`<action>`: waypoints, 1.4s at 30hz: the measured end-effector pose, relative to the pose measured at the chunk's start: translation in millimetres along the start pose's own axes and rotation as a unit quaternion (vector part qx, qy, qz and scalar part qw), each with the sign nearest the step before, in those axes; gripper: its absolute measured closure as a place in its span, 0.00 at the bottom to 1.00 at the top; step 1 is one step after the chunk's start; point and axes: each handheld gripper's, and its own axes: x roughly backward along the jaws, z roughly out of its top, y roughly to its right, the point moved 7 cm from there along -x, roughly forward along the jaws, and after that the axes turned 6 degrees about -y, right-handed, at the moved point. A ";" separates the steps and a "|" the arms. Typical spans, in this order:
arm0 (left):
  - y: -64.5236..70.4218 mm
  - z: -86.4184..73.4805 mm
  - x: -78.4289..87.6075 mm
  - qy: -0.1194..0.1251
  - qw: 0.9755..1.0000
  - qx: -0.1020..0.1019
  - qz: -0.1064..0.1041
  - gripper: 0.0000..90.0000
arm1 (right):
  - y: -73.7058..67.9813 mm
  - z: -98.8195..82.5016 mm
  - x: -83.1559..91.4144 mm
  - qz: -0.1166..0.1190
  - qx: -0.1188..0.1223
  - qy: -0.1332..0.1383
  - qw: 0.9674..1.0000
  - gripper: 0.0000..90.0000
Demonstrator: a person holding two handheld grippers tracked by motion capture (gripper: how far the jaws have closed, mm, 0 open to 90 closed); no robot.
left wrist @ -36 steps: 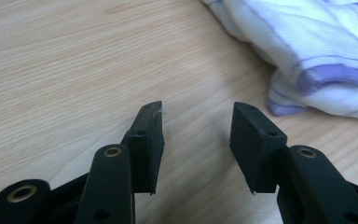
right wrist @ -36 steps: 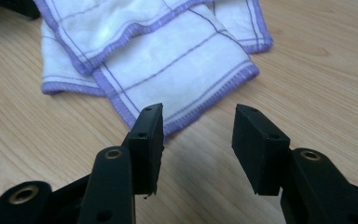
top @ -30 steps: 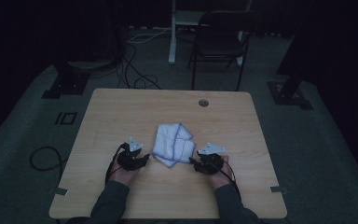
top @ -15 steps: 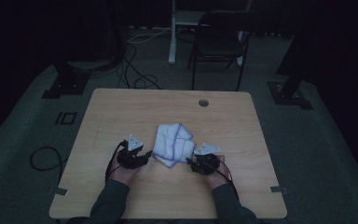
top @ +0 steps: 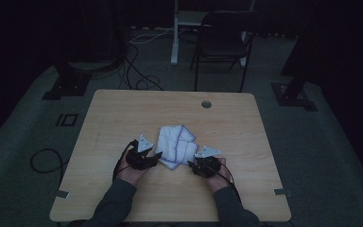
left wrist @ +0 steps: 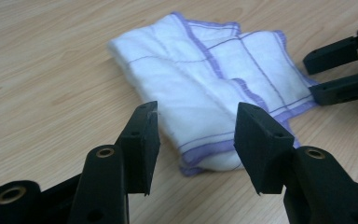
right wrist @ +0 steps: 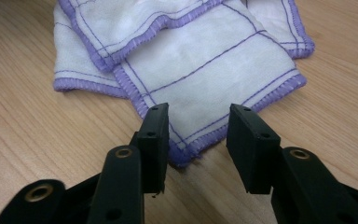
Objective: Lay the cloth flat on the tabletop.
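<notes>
The left gripper (left wrist: 196, 140) has just been opening its jaws, and they are standing apart with nothing pressed between them; the near folded corner of the white cloth with purple stitched edging (left wrist: 205, 88) is lying on the table just beyond and between its fingertips, apart from both. Compared with a second ago, this gripper is sitting slightly higher and a little back from the cloth's edge in the high view, which reads as a release after laying a fold down.

The right gripper (right wrist: 196, 140) has just been closing its jaws, yet they are not pressing on anything: a purple-hemmed corner of the cloth (right wrist: 205, 93) is sitting between and just ahead of its fingertips, not pinched. My judgement is that this hand is lining up to take that corner for the next fold, while the left one is freeing itself.

In the high view the cloth (top: 176, 145) is resting in a loose, partly folded bundle between the two grippers, left (top: 144, 157) and right (top: 204, 163), nearer the person's edge of the table.

The wooden table (top: 123, 113) is showing pale grain and a round cable hole (top: 206, 104) at the far side. The room is dim, with a dark chair (top: 224, 42) and cables (top: 137, 78) lying on the grey floor beyond.
</notes>
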 end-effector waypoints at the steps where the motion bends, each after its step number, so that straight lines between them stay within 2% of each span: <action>1: 2.0 1.3 -1.3 0.001 1.000 -0.002 -0.002 0.56 | 0.0 -0.2 -0.3 0.001 -0.001 -0.001 1.000 0.68; 7: 19.2 8.5 -11.8 -0.011 0.999 -0.031 -0.018 0.56 | -1.0 -0.2 -0.7 0.004 0.000 -0.003 1.000 0.76; 17: 40.1 10.7 -36.3 -0.036 0.997 -0.058 -0.039 0.55 | -4.9 -0.2 -0.9 0.019 0.004 -0.002 1.000 0.92; 25: 43.8 6.1 -54.9 -0.063 0.995 -0.072 -0.021 0.54 | -5.4 -0.4 -0.9 0.023 0.004 -0.002 1.000 0.94; 27: 42.8 5.3 -56.7 -0.066 0.995 -0.070 -0.015 0.59 | -5.2 -0.5 -0.9 0.024 0.003 -0.002 1.000 0.94; 31: 39.8 7.2 -54.3 -0.064 0.996 -0.063 -0.019 0.79 | -5.4 -0.5 -0.9 0.023 0.002 -0.002 1.000 0.95; 34: 37.2 9.2 -51.2 -0.060 0.996 -0.063 -0.017 0.90 | -5.6 -0.6 -0.8 0.023 0.004 -0.002 1.000 0.95; 42: 22.8 17.3 -39.6 -0.040 0.998 -0.051 -0.009 0.96 | -5.5 -1.1 -0.2 0.021 0.005 -0.004 1.000 0.95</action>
